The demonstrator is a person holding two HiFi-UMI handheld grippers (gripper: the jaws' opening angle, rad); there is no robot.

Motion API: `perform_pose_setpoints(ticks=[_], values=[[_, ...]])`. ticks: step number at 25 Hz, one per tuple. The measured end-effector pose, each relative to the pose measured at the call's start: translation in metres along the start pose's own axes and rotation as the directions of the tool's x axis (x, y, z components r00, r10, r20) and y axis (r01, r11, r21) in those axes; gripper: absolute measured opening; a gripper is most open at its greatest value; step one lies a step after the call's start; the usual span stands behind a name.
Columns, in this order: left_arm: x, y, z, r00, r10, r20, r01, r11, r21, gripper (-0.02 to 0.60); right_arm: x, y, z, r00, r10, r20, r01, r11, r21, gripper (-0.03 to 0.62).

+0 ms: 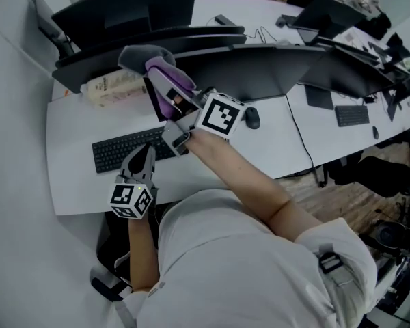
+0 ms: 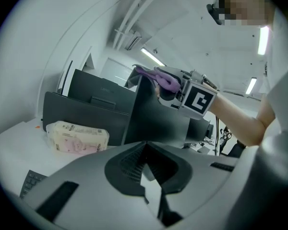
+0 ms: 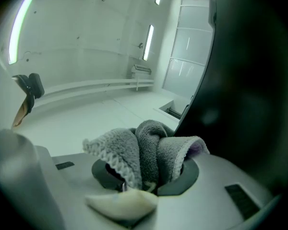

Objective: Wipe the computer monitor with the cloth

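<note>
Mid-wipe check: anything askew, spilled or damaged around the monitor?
Nothing stands out. The cloth is bunched in the right gripper at the monitor's upper edge; the desk shows no spill or damage. The left gripper is shut, empty, above the keyboard.

My head camera looks steeply down from above onto the tabletop (image 1: 75,125). The camera on my left hand-held gripper (image 1: 143,154) sits low, facing up at the monitor (image 2: 153,119). The one on my right hand-held gripper (image 1: 157,67), cloth (image 3: 149,147) in its foreground, sits close beside that same screen.
</note>
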State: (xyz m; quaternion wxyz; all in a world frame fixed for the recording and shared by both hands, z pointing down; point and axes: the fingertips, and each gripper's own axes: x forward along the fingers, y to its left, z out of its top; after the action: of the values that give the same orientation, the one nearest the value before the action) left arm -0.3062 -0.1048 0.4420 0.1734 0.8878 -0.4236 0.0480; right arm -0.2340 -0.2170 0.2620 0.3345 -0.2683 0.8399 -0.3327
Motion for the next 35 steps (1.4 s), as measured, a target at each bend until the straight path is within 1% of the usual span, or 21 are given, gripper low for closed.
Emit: perform_pose_setpoints(ticks=[5,12,22,31,35], values=[[0.01,-0.014,-0.003,1.0,-0.021,-0.009,0.021,1.0,0.002,0.002,-0.021,-0.014,0.024,0.998,-0.057,0.04,0.058,0.998,-0.021,0.129],[0.024,-0.036,-0.006,0.999,-0.046,-0.027,0.046,0.999,0.002,0.002,-0.048,-0.026,0.053,0.99,-0.116,0.077,0.12,0.991,-0.05,0.129],[0.049,-0.067,-0.01,0.994,-0.097,-0.053,0.098,0.995,0.008,0.002,-0.092,-0.044,0.102,0.969,-0.19,0.156,0.201,0.978,-0.061,0.129],[0.073,-0.096,-0.012,0.989,-0.135,-0.063,0.136,0.991,0.009,0.002,-0.122,-0.051,0.139,0.958,-0.209,0.199,0.229,0.97,-0.083,0.129],[0.083,-0.107,-0.013,0.988,-0.142,-0.064,0.143,0.99,0.008,0.002,-0.138,-0.059,0.156,0.947,-0.234,0.219,0.258,0.962,-0.085,0.129]])
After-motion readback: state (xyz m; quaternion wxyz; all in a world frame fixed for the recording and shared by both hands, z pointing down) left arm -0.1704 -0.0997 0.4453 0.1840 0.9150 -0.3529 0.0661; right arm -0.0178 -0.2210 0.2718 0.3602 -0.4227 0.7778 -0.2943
